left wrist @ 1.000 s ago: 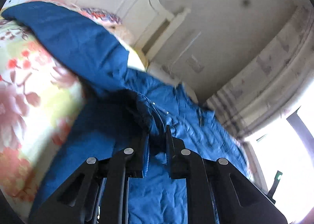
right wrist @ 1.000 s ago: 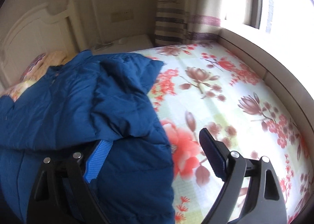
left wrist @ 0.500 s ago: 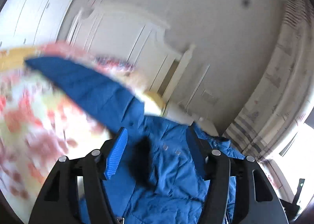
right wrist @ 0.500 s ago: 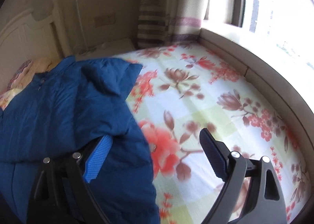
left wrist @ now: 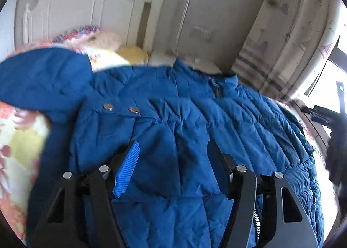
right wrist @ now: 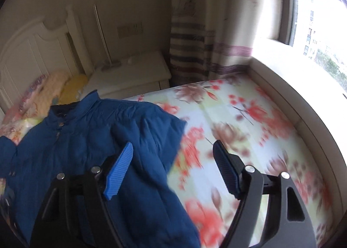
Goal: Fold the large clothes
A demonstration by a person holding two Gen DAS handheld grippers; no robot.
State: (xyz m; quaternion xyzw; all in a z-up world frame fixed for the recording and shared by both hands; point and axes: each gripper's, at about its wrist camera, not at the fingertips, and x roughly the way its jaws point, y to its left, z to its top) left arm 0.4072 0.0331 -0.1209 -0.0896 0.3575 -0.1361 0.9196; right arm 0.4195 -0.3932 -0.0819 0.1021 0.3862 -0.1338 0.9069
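From the left wrist, the left hand-held gripper (left wrist: 173,167) hovers with jaws apart over the blue padded jacket (left wrist: 195,122) spread across the bed (left wrist: 19,150); they have just been opening, and nothing is pinched between them. The jacket looks puffy, soft and fairly light, probably slippery, so a hem or cuff seems the best hold. From the right wrist, the right hand-held gripper (right wrist: 172,168) has been narrowing yet stands open and empty over the jacket's edge. The hem is cut off below, and blur smears the bedsheet.

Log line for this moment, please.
left gripper: open, jaws just opened, empty | right gripper: open, closing, empty | blue quilted jacket: on floral bedsheet
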